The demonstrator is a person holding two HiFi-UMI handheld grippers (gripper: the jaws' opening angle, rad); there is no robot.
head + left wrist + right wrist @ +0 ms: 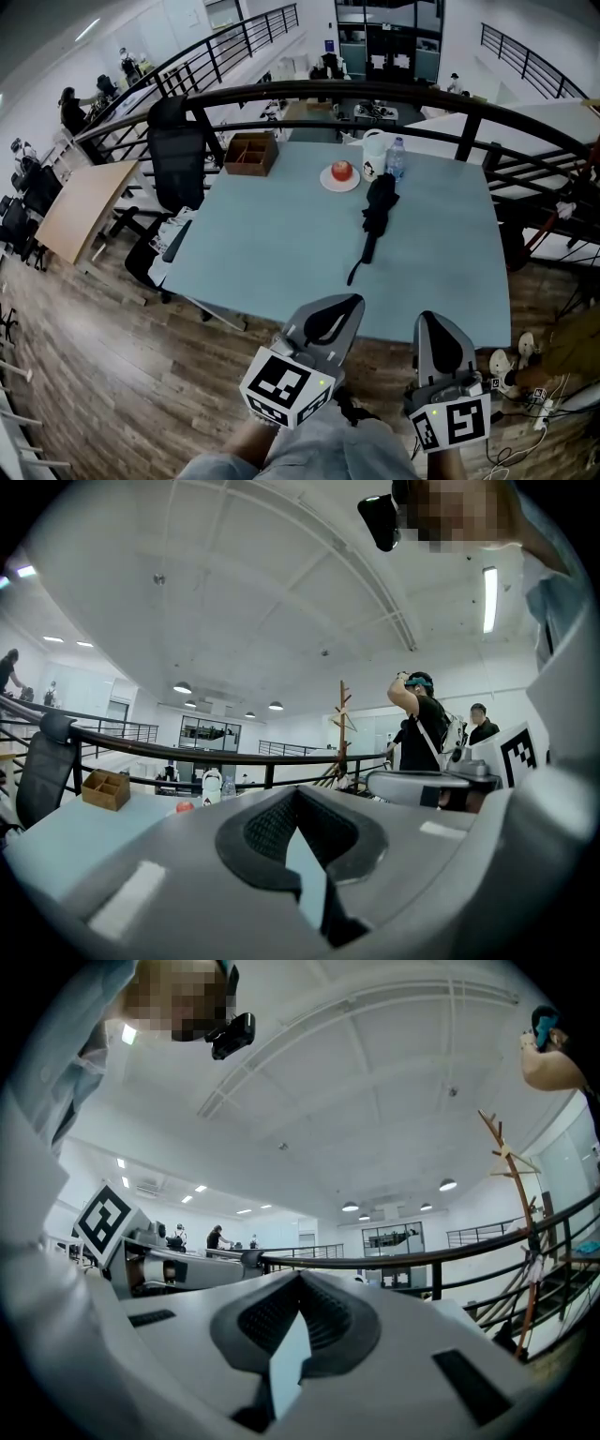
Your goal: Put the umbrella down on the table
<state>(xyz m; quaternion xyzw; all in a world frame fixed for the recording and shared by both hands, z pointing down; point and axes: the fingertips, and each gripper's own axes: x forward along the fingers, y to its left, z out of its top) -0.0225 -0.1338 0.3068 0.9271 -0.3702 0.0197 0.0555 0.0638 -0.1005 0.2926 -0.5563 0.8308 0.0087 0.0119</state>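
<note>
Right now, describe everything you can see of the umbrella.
The umbrella is black and folded into a loose fabric bundle. A slim handle ends in a curved strap that points toward the near edge. It lies flat on the pale blue table, with its far end close to the bottle. Nothing holds it.

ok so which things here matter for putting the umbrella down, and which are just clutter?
Job: umbrella, lying on the table; left gripper and right gripper, both shut, empty.
Clutter: apple on plate, white mug, water bottle, wooden box.
</note>
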